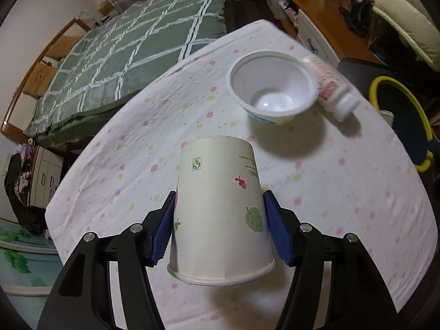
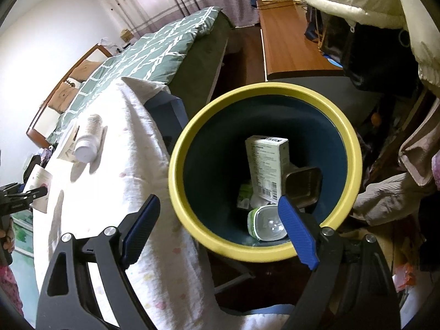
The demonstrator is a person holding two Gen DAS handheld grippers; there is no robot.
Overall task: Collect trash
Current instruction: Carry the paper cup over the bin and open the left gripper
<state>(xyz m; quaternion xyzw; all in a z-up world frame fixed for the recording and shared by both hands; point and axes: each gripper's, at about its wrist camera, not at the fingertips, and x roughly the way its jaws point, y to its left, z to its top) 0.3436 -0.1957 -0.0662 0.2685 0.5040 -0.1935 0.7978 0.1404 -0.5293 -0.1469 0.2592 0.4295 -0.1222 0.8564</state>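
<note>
My left gripper (image 1: pixel 219 221) is shut on an upside-down paper cup (image 1: pixel 220 209) with leaf prints, held above the table. Beyond it a white plastic bowl (image 1: pixel 271 89) and a white bottle (image 1: pixel 334 90) lying on its side rest on the spotted tablecloth (image 1: pixel 110 165). My right gripper (image 2: pixel 218 227) is open and empty, over the yellow-rimmed dark bin (image 2: pixel 198 143) beside the table. In the bin lie a white carton (image 2: pixel 265 165), a small metal tray (image 2: pixel 304 184), a green wrapper and a green-edged tub (image 2: pixel 265 224). The bottle also shows in the right wrist view (image 2: pixel 88 140).
A bed with a green checked quilt (image 1: pixel 132 49) stands beyond the table. A wooden desk (image 2: pixel 286 44) and piled clothes (image 2: pixel 396 192) are to the right of the bin. The bin's rim also shows in the left wrist view (image 1: pixel 420 118) at the table's right edge.
</note>
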